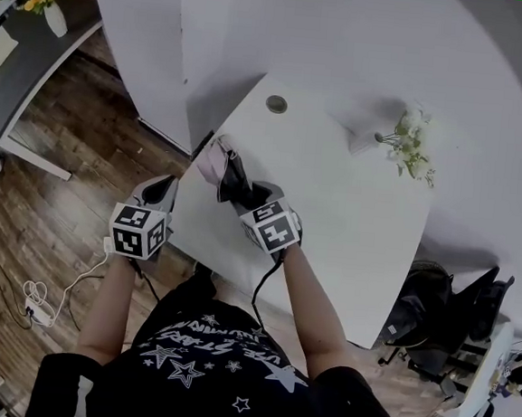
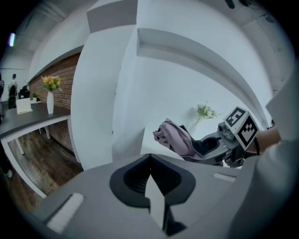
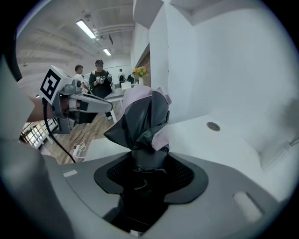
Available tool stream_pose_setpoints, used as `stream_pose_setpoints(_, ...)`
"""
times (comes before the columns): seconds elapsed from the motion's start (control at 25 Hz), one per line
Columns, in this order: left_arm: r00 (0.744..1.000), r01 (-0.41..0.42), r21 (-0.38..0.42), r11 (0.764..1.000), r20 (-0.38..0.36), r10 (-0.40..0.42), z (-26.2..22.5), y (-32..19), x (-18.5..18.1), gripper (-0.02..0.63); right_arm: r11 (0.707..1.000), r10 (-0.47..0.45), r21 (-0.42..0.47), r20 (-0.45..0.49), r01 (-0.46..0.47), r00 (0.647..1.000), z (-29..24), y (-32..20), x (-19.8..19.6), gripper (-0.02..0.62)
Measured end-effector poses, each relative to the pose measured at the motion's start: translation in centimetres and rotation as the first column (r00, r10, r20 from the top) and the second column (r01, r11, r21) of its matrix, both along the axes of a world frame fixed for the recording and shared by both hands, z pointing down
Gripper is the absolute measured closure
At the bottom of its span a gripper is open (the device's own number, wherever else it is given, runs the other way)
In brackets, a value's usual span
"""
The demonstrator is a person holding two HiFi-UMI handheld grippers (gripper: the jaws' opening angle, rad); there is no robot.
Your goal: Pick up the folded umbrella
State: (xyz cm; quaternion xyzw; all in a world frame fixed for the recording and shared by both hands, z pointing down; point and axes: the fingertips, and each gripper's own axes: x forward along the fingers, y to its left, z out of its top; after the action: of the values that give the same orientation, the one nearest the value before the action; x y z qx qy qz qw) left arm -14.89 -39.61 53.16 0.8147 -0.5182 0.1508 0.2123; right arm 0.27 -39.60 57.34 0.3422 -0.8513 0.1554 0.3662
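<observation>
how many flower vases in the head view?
2. A vase of white flowers stands on the white table, toward its far right; a vase of yellow-orange flowers stands on the dark table at top left. Others may sit outside the frame.

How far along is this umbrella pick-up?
Done: the right gripper is clamped on the folded umbrella. In hand: the umbrella appears raised off the white table, near its corner. Left to do: little, perhaps lifting it well clear. The left gripper is shut and empty.
</observation>
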Motion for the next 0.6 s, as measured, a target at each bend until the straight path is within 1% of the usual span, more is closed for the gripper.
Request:
stream_pose_setpoints(0.24,1.0,-0.028,0.06,0.998,-0.001,0.028,-2.5,1.1,2.3,0.603,0.995,0.075,0.064,0.032,-0.077,0.997,-2.8,1.9,3.4,0.367)
stream_pose_setpoints(0.44,0.998,-0.063,0.099,0.993,0.001,0.063,-4.5,2.8,4.6,0.603,0.987,0.129,0.085,0.078,-0.136,0.989,-4.7,4.2,5.9,0.367)
stream_pose_setpoints(0.6,0.994,-0.112,0.123,0.986,0.007,0.112,-5.5,4.6,6.8,0.603,0.978,0.172,0.1,0.106,-0.183,0.979,-6.1,6.6,8.2,0.367)
